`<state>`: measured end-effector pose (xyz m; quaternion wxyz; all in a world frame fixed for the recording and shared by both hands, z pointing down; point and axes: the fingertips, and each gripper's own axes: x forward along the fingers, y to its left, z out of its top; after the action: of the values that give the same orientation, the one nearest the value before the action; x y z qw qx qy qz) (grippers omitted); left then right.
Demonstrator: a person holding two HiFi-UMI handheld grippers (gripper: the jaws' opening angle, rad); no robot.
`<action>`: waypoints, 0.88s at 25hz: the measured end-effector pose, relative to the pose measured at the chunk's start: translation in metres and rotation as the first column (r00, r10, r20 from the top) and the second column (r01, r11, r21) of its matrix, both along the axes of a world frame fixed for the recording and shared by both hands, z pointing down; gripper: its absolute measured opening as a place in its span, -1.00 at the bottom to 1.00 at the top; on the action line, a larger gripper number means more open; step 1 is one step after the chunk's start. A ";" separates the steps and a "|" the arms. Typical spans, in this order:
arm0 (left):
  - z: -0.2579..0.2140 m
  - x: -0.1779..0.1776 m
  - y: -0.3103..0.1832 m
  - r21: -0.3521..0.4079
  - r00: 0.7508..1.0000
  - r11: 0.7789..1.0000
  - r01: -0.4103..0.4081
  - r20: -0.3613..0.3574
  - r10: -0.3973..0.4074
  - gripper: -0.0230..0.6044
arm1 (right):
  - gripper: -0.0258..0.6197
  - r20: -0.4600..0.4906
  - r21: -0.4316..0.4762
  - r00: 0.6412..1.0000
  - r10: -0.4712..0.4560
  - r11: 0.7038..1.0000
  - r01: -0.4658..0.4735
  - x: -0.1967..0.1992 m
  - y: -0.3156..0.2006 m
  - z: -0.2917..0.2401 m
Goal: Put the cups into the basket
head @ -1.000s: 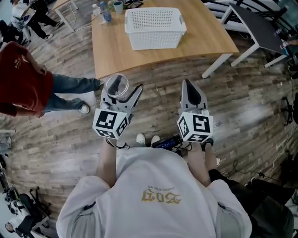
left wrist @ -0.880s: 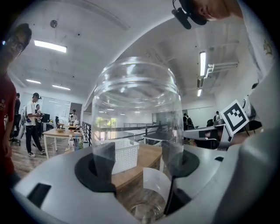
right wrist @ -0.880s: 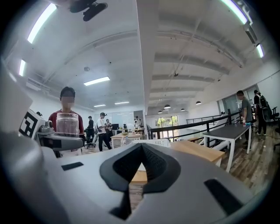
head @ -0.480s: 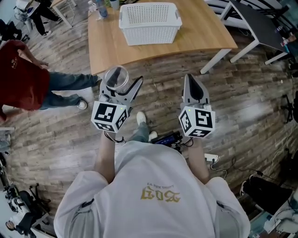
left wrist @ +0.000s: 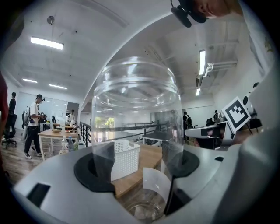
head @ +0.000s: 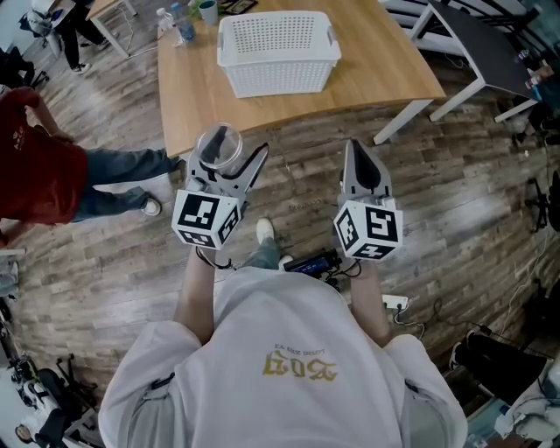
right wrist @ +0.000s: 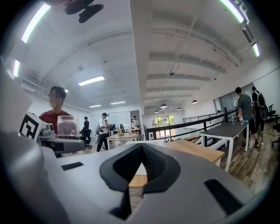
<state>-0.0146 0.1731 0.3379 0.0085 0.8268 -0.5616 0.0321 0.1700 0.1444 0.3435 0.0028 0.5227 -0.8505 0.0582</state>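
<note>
Since the earlier frame the light wooden bench and the white perforated plastic basket on it have slid a little left in the head view. The bystander in a red top now sits closer to the left edge. Both tongs keep their places in front of the wearer's white shirt, over the wood-plank floor. Left tongs: clamped on a clear glass cup, one jaw on each side of its wall. The left gripper view shows the cup filling the gap between the jaws, with the basket and bench edge seen through the glass. The cup is in the air, short of the bench's near edge and well apart from the basket. Right tongs: jaws narrow, tips meeting, nothing between them; the right gripper view confirms this. That same view shows the cup off to the left in the other tongs. Basket stands near the middle of the bench, nothing visible inside from above. Small bottles stand at the bench's far left corner. A dark table stands to the right of the bench.
</note>
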 end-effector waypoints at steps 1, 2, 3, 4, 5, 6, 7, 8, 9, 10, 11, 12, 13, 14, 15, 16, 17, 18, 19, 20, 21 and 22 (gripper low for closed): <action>0.000 -0.003 -0.006 -0.001 1.000 1.000 -0.001 -0.002 0.001 0.13 | -0.89 0.000 -0.001 1.000 0.001 1.000 -0.001 -0.003 -0.006 0.000; 0.000 -0.006 -0.012 -0.001 1.000 1.000 -0.004 -0.004 0.004 0.13 | -0.89 0.001 -0.001 1.000 0.000 1.000 0.000 -0.005 -0.011 -0.001; 0.000 -0.008 -0.018 0.000 1.000 1.000 -0.008 -0.003 0.008 0.13 | -0.89 0.003 0.001 1.000 -0.001 1.000 0.001 -0.008 -0.017 -0.002; 0.000 -0.009 -0.023 0.000 1.000 1.000 -0.013 0.000 0.013 0.13 | -0.89 0.006 0.002 1.000 -0.003 1.000 0.003 -0.011 -0.022 -0.002; 0.001 -0.011 -0.028 -0.001 1.000 1.000 -0.020 0.006 0.020 0.13 | -0.89 0.010 0.001 1.000 -0.003 1.000 0.003 -0.013 -0.027 -0.003; 0.002 -0.014 -0.033 -0.003 1.000 1.000 -0.027 0.012 0.027 0.13 | -0.89 0.011 -0.001 1.000 -0.001 1.000 0.001 -0.017 -0.032 -0.003; 0.003 -0.017 -0.038 -0.004 0.999 0.999 -0.034 0.016 0.034 0.13 | -0.89 0.010 -0.003 1.000 0.003 1.000 -0.003 -0.021 -0.037 -0.002; 0.004 -0.020 -0.043 -0.006 0.999 0.999 -0.040 0.017 0.040 0.13 | -0.89 0.008 -0.006 1.000 0.007 1.000 -0.007 -0.025 -0.042 -0.002; 0.005 -0.023 -0.049 -0.009 0.999 0.999 -0.046 0.015 0.046 0.13 | -0.89 0.005 -0.010 1.000 0.011 1.000 -0.010 -0.029 -0.047 -0.001; 0.006 -0.027 -0.054 -0.011 0.999 0.999 -0.050 0.012 0.050 0.13 | -0.89 0.002 -0.015 1.000 0.014 1.000 -0.014 -0.033 -0.051 0.001; 0.007 -0.030 -0.059 -0.013 0.998 0.998 -0.055 0.010 0.055 0.13 | -0.89 -0.002 -0.021 1.000 0.018 1.000 -0.018 -0.037 -0.055 0.003; 0.007 -0.032 -0.065 -0.014 0.998 0.998 -0.060 0.008 0.060 0.13 | -0.89 -0.003 -0.027 1.000 0.022 0.999 -0.022 -0.040 -0.060 0.005; 0.007 -0.035 -0.070 -0.012 0.998 0.998 -0.065 0.008 0.065 0.13 | -0.89 -0.005 -0.032 1.000 0.025 0.999 -0.025 -0.043 -0.064 0.006; 0.006 -0.038 -0.075 -0.011 0.998 0.998 -0.069 0.008 0.069 0.13 | -0.89 -0.006 -0.036 1.000 0.027 0.999 -0.027 -0.047 -0.068 0.007; 0.006 -0.040 -0.078 -0.010 0.997 0.997 -0.071 0.007 0.071 0.13 | -0.89 -0.008 -0.039 1.000 0.029 0.999 -0.029 -0.050 -0.071 0.008; 0.005 -0.043 -0.081 -0.010 0.997 0.997 -0.073 0.006 0.073 0.13 | -0.89 -0.010 -0.042 0.999 0.030 0.999 -0.031 -0.053 -0.073 0.009; 0.005 -0.046 -0.083 -0.011 0.997 0.997 -0.073 0.004 0.073 0.13 | -0.89 -0.012 -0.045 0.999 0.031 0.999 -0.031 -0.056 -0.075 0.010; 0.005 -0.049 -0.084 -0.012 0.997 0.997 -0.073 0.003 0.073 0.13 | -0.89 -0.014 -0.046 0.999 0.031 0.998 -0.031 -0.059 -0.077 0.011; 0.005 -0.051 -0.086 -0.013 0.997 0.997 -0.072 0.003 0.072 0.13 | -0.89 -0.015 -0.046 0.999 0.030 0.998 -0.030 -0.062 -0.078 0.011; 0.006 -0.053 -0.087 -0.016 0.998 0.997 -0.070 0.004 0.070 0.13 | -0.89 -0.017 -0.046 0.999 0.029 0.998 -0.030 -0.064 -0.079 0.011; 0.007 -0.054 -0.088 -0.020 0.998 0.998 -0.067 0.005 0.067 0.13 | -0.89 -0.019 -0.047 0.999 0.030 0.998 -0.031 -0.065 -0.080 0.012; 0.008 -0.056 -0.089 -0.024 0.998 0.998 -0.064 0.007 0.064 0.13 | -0.89 -0.021 -0.050 0.999 0.032 0.998 -0.033 -0.066 -0.081 0.013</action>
<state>-0.0705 0.0840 0.3460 0.0153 0.8441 -0.5343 0.0423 0.1038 0.0636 0.3567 0.0233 0.5366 -0.8402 0.0744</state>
